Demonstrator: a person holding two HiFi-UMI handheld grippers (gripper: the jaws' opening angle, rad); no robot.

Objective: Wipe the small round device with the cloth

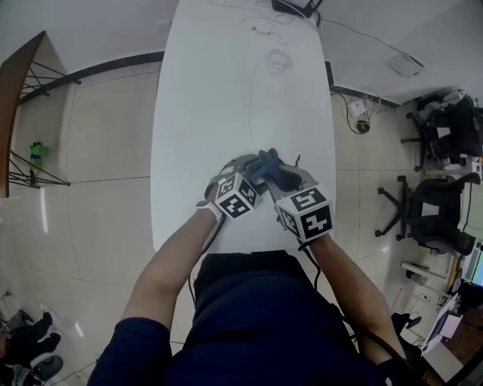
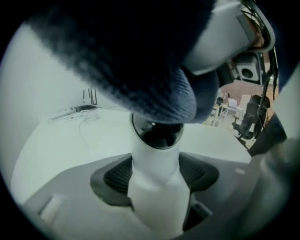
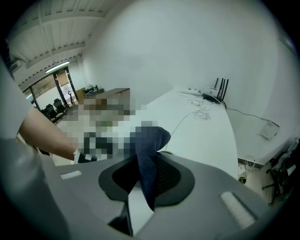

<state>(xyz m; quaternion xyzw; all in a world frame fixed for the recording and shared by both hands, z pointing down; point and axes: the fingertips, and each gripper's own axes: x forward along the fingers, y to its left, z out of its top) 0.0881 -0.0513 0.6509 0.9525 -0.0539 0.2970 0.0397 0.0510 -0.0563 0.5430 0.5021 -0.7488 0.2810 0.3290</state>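
The small round device [image 2: 157, 140], white with a dark glossy dome on top, stands upright between my left gripper's [image 2: 157, 180] jaws, which are shut on its body. A dark blue cloth [image 2: 140, 70] lies over the top of the dome. My right gripper [image 3: 146, 180] is shut on that cloth [image 3: 149, 154], which sticks up from between its pads. In the head view both grippers meet near the table's front edge: left gripper [image 1: 243, 169], right gripper [image 1: 275, 175], with the cloth [image 1: 266, 167] bunched between them and the device mostly hidden.
The long white table [image 1: 226, 90] runs away from me. At its far end sit a router [image 1: 296, 6] and loose cables [image 1: 278, 60]. Office chairs [image 1: 445, 136] stand on the floor to the right, a dark shelf frame [image 1: 23, 113] to the left.
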